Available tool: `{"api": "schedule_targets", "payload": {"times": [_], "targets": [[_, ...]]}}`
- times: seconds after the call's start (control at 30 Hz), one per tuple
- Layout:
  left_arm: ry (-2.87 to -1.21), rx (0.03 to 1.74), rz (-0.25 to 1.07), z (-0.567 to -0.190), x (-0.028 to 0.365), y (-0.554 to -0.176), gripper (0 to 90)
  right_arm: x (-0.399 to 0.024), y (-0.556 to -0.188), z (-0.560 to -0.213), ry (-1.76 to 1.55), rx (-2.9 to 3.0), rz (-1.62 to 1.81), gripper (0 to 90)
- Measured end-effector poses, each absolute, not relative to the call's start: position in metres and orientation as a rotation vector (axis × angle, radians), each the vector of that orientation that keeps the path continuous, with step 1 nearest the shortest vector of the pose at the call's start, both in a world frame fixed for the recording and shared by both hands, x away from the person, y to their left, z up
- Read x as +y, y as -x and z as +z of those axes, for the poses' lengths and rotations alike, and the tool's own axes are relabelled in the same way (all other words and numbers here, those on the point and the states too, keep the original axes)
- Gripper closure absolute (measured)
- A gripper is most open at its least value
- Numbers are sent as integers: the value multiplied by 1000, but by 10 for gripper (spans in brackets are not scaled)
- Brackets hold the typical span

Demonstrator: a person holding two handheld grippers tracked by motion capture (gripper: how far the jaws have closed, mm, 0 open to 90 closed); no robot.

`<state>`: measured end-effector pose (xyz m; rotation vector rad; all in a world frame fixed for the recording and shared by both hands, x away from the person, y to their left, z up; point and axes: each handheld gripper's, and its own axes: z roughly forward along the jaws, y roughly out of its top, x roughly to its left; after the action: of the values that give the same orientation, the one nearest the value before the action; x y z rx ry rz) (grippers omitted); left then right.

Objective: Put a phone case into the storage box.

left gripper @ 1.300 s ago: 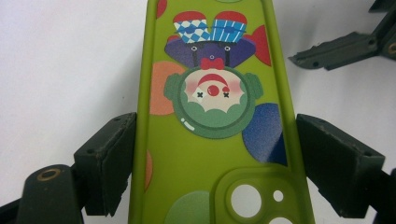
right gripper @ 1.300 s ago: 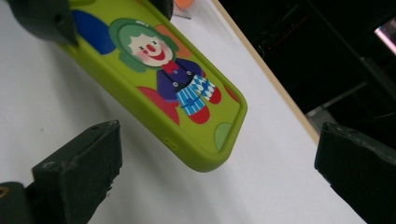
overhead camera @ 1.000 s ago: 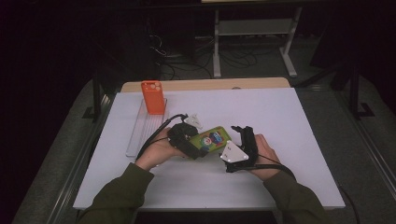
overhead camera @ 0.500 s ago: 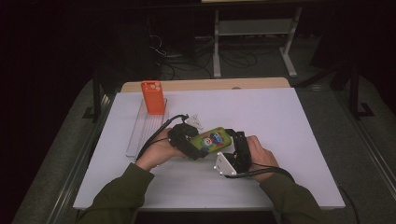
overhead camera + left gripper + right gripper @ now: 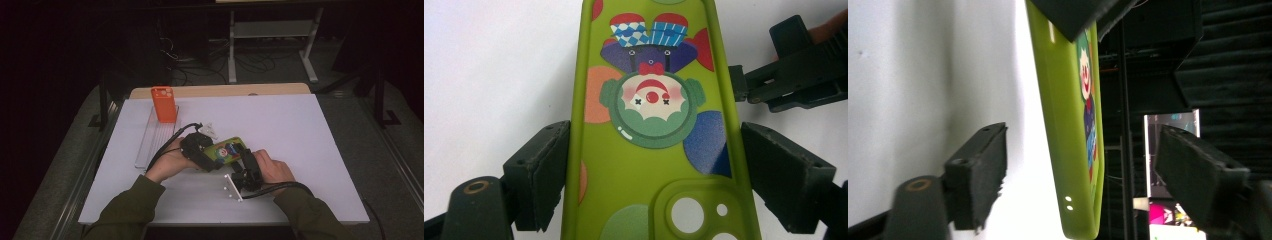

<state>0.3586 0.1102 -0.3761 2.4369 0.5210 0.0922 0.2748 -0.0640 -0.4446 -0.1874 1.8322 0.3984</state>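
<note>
A green phone case [image 5: 227, 149] printed with a clown is held just above the white table, and my left gripper [image 5: 207, 155] is shut on it. In the left gripper view both pads [image 5: 546, 170] press the long sides of the case [image 5: 651, 125] near its camera cut-out. My right gripper [image 5: 247, 159] comes in from the right at the case's far end. Its jaws have just been closing. In the right gripper view the case [image 5: 1068, 115] stands edge-on between the jaws, with gaps to both pads [image 5: 980, 170]. That right gripper [image 5: 794, 75] also shows in the left gripper view.
An orange phone case [image 5: 164, 104] stands upright at the far end of a clear slotted tray [image 5: 150, 142] on the left of the white table [image 5: 310, 135]. Dark floor, cables and a metal stand lie beyond the table's far edge.
My right hand has moved left and down to the green case, and its jaws now straddle the case's end. The left hand and the case have stayed put.
</note>
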Motion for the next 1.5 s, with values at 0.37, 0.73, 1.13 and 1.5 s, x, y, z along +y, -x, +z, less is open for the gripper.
{"api": "schedule_targets", "payload": {"times": [0.37, 0.73, 1.13, 1.5], "targets": [[-2442, 515, 88, -376, 110, -359, 158, -61, -272, -448, 212, 1802, 353, 514], [-2425, 524, 68, -377, 109, -358, 158, -58, -270, -451, 230, 1789, 335, 673], [-2424, 510, 64, -375, 111, -359, 155, -57, -267, -451, 254, 1785, 319, 755], [-2303, 541, 78, -369, 117, -360, 72, -59, -268, -448, 210, 1837, 334, 761]]}}
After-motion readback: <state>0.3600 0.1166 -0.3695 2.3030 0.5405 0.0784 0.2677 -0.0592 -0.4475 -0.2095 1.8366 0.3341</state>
